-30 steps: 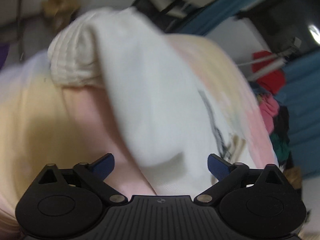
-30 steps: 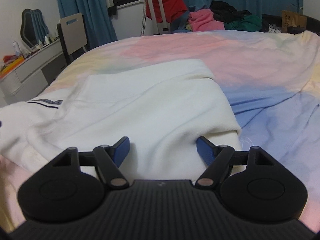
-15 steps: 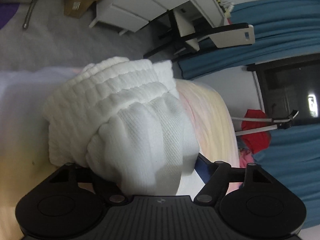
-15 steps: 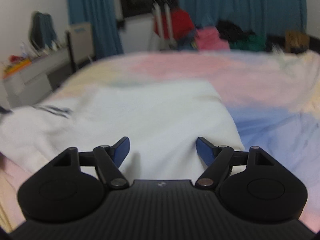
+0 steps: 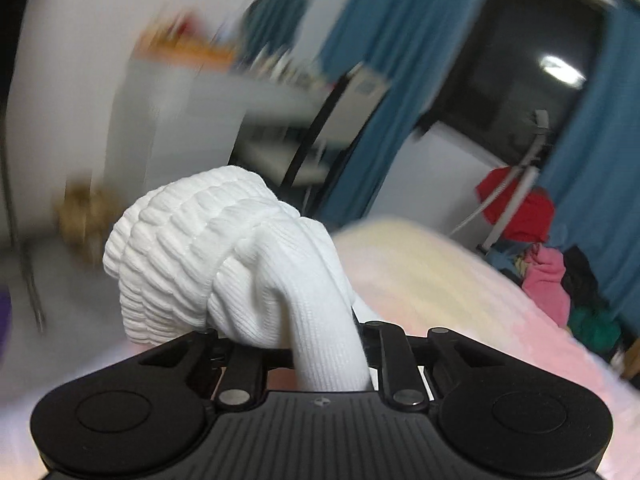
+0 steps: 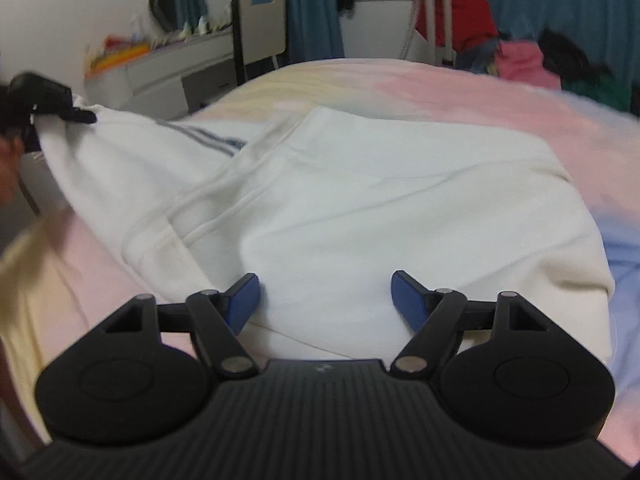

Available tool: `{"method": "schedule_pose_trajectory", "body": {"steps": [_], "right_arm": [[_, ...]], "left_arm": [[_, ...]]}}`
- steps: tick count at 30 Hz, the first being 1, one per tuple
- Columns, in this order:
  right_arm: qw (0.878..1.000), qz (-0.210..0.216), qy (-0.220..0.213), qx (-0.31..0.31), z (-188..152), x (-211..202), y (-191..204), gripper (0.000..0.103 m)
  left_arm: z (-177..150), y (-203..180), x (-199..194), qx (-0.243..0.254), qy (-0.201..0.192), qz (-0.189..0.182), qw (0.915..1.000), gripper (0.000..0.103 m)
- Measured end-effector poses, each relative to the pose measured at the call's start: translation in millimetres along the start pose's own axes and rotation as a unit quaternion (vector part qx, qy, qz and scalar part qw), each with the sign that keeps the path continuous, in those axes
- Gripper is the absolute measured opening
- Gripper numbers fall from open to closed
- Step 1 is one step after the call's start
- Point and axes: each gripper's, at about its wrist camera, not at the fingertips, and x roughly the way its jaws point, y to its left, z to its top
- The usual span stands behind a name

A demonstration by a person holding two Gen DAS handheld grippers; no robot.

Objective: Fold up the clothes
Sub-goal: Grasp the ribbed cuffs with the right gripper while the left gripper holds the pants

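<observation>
Sweatshirt (image 6: 360,184) — a white one — lies across the pastel bed (image 6: 440,92), mostly flat, its body spread just ahead of the right gripper and its left side drawn up off the sheet.

On the left, the left gripper (image 5: 320,344) is clamped on the ribbed cuff (image 5: 192,256) of a sleeve; the knit bunches above and ahead of its fingers, a band of fabric running down between them. A second ago those fingers stood apart with the sleeve loose in front of them, so the grasp is fresh, and the blurred room behind says the gripper is swinging. Seen from the right wrist, that gripper sits far off to the left with the sleeve stretched taut from it toward the garment body. My reading: the sleeve is being carried for a fold inward across the chest.

To the right, the right gripper (image 6: 324,300) hovers low over the near edge of the body, fingers wide apart and holding nothing — as they were a second ago. It seems placed to pin or steady the cloth.
</observation>
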Motion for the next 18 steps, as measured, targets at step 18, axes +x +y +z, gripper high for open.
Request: {"method": "schedule_pose_trajectory", "body": {"steps": [18], "right_arm": [[0.909, -0.146, -0.201, 0.333, 4.7, -107.0, -167.7, 0.076]], "left_arm": [[-199.4, -375.6, -69.1, 0.373, -0.182, -0.109, 0.9034, 0.015]]}}
